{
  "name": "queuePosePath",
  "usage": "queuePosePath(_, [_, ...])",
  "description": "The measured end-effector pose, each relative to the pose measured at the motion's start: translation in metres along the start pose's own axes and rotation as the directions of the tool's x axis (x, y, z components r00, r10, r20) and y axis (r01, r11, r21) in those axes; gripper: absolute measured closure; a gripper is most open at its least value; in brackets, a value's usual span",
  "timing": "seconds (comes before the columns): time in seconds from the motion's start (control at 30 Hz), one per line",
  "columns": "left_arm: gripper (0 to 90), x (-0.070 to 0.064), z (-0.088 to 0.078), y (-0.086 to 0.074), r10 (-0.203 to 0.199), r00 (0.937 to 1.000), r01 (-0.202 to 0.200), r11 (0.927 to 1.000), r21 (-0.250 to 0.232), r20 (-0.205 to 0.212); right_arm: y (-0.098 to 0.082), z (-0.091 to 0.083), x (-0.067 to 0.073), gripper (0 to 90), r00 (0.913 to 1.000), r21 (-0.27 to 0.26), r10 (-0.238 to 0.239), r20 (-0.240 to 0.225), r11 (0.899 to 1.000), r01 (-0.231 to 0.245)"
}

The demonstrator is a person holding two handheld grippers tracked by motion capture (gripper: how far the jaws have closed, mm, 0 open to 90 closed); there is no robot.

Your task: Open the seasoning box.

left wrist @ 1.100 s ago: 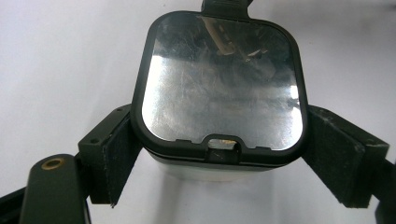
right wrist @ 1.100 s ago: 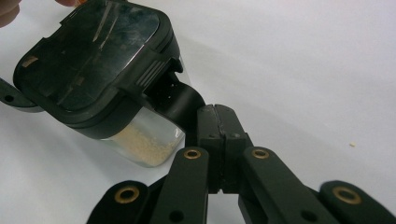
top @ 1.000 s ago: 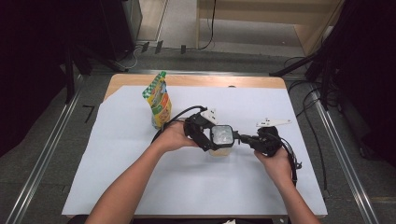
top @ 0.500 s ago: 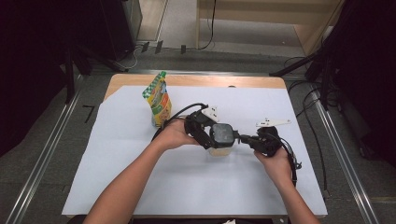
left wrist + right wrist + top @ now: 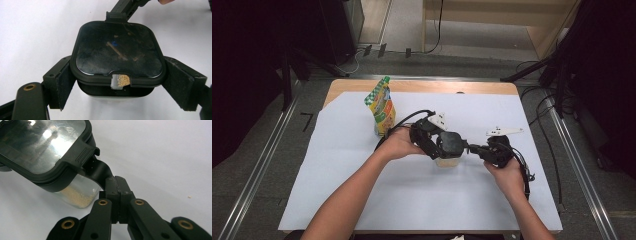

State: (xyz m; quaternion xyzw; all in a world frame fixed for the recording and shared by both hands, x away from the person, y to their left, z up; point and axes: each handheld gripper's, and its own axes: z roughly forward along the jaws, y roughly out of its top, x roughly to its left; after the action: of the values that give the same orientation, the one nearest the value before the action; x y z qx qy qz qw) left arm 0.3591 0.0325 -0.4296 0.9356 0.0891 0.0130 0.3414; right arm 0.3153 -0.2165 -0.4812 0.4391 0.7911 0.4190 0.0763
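Left gripper view puts the container (image 5: 117, 62) squarely between the left gripper (image 5: 117, 85)'s two pads, which press on its sides just under the black lid (image 5: 117, 50). Past the closed tips of the right gripper (image 5: 117, 192), its jaws clench on the lid's latch tab (image 5: 96, 171), the container lying beyond them.

Container (image 5: 447, 161) sits mid-table (image 5: 362, 200), pouch (image 5: 382, 107) behind to its left.
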Motion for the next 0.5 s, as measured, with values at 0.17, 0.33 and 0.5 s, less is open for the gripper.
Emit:
queuePosePath(0.17, [18.5,0.000,-0.004,0.006,-0.003,1.0000,0.003,0.9997,-0.025,0.008,0.000,0.000,0.000,90.0,1.0000,0.002,0.001,-0.003,1.000,-0.001])
queuePosePath(0.33, [18.5,-0.001,-0.005,0.011,0.005,1.0000,-0.005,0.9997,-0.023,0.005,0.000,0.000,0.000,90.0,1.0000,0.001,0.002,-0.003,1.000,-0.002])
queuePosePath(0.5, [18.6,-0.003,-0.006,0.018,-0.006,1.0000,0.006,0.9997,-0.023,-0.003,0.000,0.000,0.000,90.0,1.0000,0.001,0.002,-0.003,1.000,-0.002])
